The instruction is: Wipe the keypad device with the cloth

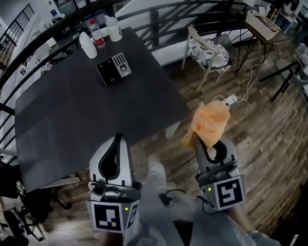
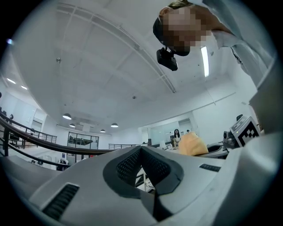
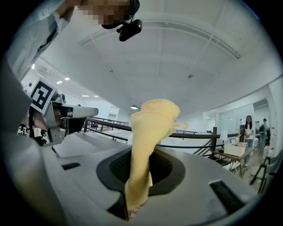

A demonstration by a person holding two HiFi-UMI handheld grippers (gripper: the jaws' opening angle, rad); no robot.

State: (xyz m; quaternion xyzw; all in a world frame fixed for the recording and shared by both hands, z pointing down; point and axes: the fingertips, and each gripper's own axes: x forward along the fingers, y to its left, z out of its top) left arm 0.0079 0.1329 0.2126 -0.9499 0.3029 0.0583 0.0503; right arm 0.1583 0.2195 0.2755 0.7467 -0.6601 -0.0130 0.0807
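Right tool (image 3: 135, 190) is clamped on the cloth (image 3: 149, 132). Left tool (image 2: 148, 185) is closed and empty. Only the head view shows the keypad device (image 1: 113, 68) on the bench (image 1: 77, 124).

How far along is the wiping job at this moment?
Done: the cloth is clamped in the right tool. In hand: nothing more; the left tool is shut and empty, and both are far from the keypad. Left: reaching the keypad and wiping it.

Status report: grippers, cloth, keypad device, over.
Left gripper shut, empty. Right gripper shut on cloth, held short of the table. Keypad device at far table end, untouched. Bottles behind it, nothing in between.
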